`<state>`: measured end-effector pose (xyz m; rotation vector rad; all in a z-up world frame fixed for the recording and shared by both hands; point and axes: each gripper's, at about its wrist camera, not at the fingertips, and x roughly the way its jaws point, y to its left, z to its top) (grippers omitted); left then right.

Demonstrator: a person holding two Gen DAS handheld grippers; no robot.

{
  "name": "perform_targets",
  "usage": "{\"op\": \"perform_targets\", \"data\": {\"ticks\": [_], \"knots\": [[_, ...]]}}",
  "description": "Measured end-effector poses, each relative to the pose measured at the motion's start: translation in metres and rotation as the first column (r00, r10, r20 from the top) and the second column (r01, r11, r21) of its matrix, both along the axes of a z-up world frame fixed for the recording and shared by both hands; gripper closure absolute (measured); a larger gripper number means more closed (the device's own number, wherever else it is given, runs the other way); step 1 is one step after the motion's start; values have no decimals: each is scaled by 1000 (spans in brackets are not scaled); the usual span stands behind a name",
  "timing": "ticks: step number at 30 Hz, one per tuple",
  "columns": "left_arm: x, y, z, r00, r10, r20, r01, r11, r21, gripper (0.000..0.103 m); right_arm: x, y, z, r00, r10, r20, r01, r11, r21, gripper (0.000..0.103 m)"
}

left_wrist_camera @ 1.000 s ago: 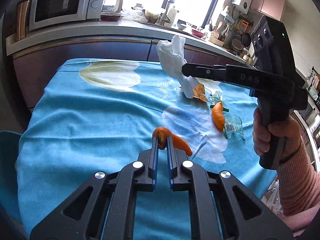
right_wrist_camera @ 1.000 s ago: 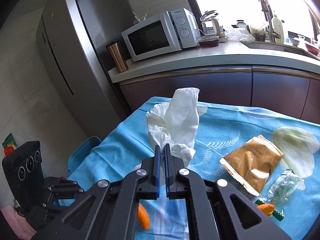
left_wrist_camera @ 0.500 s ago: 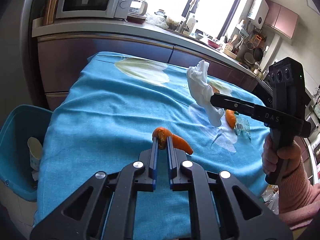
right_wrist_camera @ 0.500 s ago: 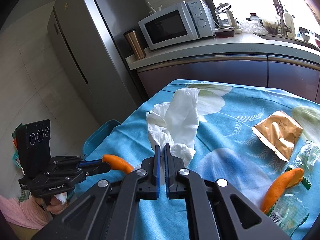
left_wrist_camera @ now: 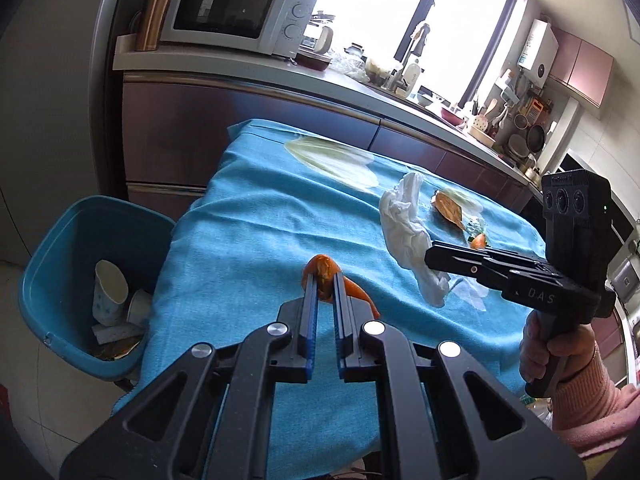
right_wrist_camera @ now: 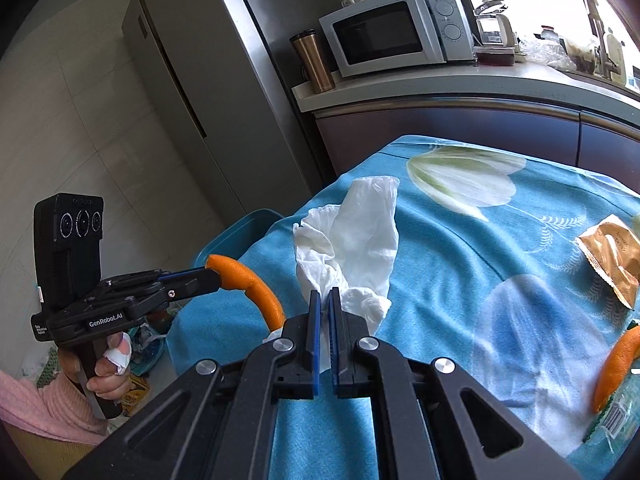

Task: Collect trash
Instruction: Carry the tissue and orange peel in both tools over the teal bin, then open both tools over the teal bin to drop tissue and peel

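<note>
Both grippers swung binward, tilted down.

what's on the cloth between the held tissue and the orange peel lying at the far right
Right wrist view: only bare blue cloth lies between the tissue and that peel. The gold wrapper lies farther back, off that line.

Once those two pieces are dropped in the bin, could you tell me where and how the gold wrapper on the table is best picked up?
Take the gold wrapper by its jagged torn edge, the side nearest the camera in the right wrist view. It lies nearly flat on the blue cloth, but that edge looks slightly lifted, so a low, slanted approach from the near side should probably let one finger slide under. Nothing lies on it.
</note>
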<state>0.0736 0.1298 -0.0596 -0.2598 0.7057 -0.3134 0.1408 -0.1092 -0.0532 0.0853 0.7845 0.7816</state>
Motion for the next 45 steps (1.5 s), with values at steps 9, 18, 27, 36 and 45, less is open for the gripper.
{"op": "perform_targets", "data": {"ticks": [9, 18, 27, 36, 45], "knots": [[-14, 37, 11, 995, 93, 27, -93, 996, -9, 95, -4, 28, 2, 998, 69, 1, -69, 998, -9, 100], [-23, 85, 17, 978, 204, 42, -203, 979, -9, 95, 2, 69, 4, 988, 153, -3, -153, 988, -22, 100], [-22, 125, 15, 955, 293, 40, -294, 956, 12, 95, 8, 119, 5, 973, 229, -12, -229, 972, -49, 100], [-13, 158, 1, 928, 371, 6, -371, 927, 45, 95, 22, 161, 1, 959, 278, -54, -281, 958, -60, 100], [2, 178, -24, 909, 411, -63, -407, 911, 71, 95, 41, 210, -9, 948, 304, -91, -312, 945, -97, 99]]}}
